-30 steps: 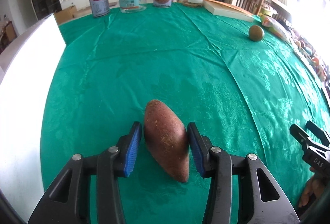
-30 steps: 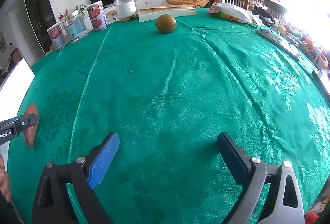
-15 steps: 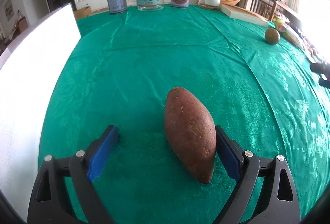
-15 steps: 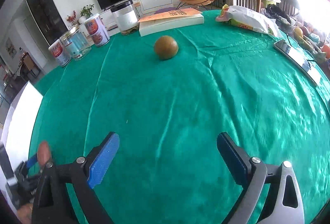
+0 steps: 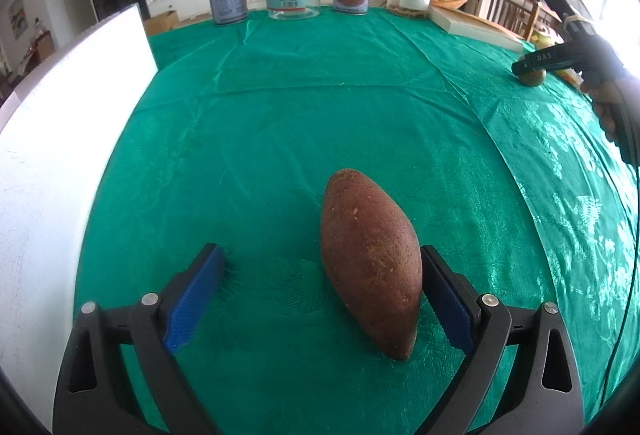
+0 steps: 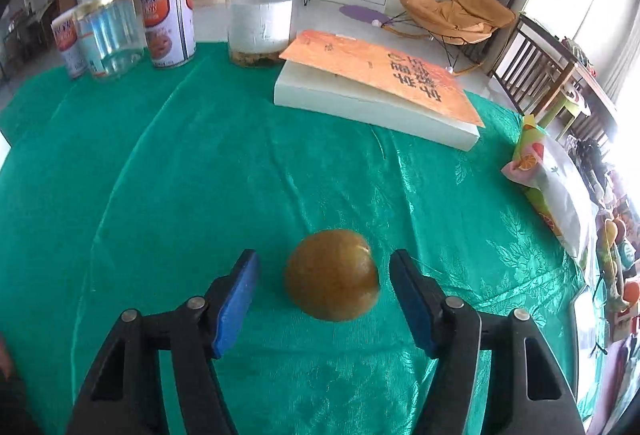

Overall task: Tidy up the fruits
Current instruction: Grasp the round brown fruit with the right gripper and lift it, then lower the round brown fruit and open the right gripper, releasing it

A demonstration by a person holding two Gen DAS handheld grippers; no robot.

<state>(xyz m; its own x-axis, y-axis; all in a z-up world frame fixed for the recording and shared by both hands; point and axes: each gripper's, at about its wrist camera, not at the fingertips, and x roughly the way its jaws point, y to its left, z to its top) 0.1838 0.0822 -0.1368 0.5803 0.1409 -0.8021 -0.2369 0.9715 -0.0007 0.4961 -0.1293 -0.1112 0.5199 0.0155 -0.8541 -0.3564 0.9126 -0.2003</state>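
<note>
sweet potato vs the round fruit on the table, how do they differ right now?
Shape: the reddish-brown sweet potato is long with tapered ends; the round yellow-brown fruit is near-spherical.
Skin: the sweet potato is matte and speckled, the fruit smooth and glossy.
Grippers: the sweet potato lies off-centre, against one pad of the wide-open left gripper; the fruit sits centred in the closing right gripper, pads not touching.
Both rest on the green tablecloth.

Glossy green cloth (image 5: 320,107) (satin-like sheen) under a rough, matt sweet potato (image 5: 370,263) and smooth round fruit (image 6: 332,275).
</note>
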